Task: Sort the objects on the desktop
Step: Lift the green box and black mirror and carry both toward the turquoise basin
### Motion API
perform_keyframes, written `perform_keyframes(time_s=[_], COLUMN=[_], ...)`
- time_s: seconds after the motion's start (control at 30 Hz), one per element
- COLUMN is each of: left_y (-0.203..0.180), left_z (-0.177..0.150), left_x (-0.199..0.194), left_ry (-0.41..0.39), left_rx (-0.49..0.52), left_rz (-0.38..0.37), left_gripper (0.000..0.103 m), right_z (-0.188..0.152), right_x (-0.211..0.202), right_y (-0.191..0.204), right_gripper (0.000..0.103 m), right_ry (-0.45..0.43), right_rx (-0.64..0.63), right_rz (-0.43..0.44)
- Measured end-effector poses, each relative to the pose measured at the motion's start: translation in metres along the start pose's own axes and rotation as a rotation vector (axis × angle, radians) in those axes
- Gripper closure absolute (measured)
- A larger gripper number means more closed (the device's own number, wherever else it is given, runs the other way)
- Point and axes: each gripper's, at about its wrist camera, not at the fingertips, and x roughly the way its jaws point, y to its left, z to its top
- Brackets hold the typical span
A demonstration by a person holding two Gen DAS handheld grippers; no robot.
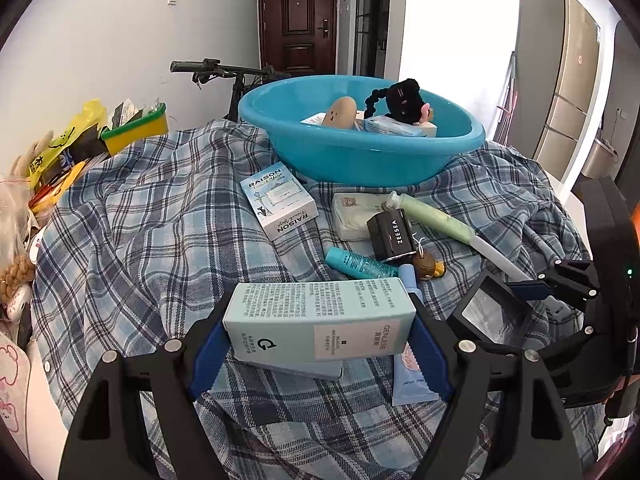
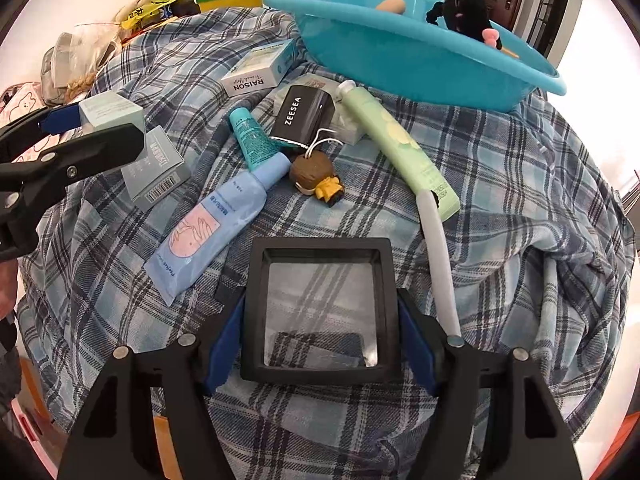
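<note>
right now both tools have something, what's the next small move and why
Probably lift the left tool and carry its pale blue cardboard box toward the blue plastic basin, which already holds sorted items. The box is clamped between the pads, and the right tool grips the black square frame, so either could go.

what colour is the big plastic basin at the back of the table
Bright blue: the round plastic basin shows best in the left wrist view.

2 low, close wrist views toward the blue basin point(image 1: 360, 152), sharing the plaid cloth point(image 2: 520, 200).
</note>
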Motion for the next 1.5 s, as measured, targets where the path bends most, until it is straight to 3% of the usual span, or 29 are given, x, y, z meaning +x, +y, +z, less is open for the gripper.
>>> perform_keyframes(time_s=[0.27, 0.57, 0.8, 1.0, 1.17, 1.3, 1.5], left_y=[0.002, -0.001, -0.008, -0.012, -0.017, -0.017, -0.021], left_z=[-0.001, 0.002, 0.013, 0.025, 0.031, 0.039, 0.043], left_x=[0.000, -0.008, -0.031, -0.060, -0.089, -0.104, -0.123], left_ry=[0.000, -0.046, -0.159, -0.319, -0.471, -0.522, -0.599], left_rx=[-0.010, -0.027, -0.056, -0.083, -0.079, -0.092, -0.078], left_rz=[0.007, 0.020, 0.008, 0.024, 0.040, 0.018, 0.053], left_gripper=[0.021, 0.021, 0.021, 0.021, 0.021, 0.021, 0.021], right_z=[-0.001, 0.004, 0.002, -0.001, 0.001, -0.001, -0.003], right_x=[-0.008, -0.051, -0.090, -0.124, -0.142, -0.156, -0.175], right_y=[-0.006, -0.021, -0.038, -0.047, -0.046, -0.035, -0.023], right_gripper=[0.034, 0.034, 0.034, 0.034, 0.034, 0.034, 0.034], right_ry=[-0.042, -0.215, -0.411, -0.613, -0.696, -0.767, -0.851], right_rx=[0.046, 0.110, 0.213, 0.265, 0.249, 0.223, 0.199], right_rz=[0.005, -0.103, -0.191, -0.232, -0.244, -0.279, -0.304])
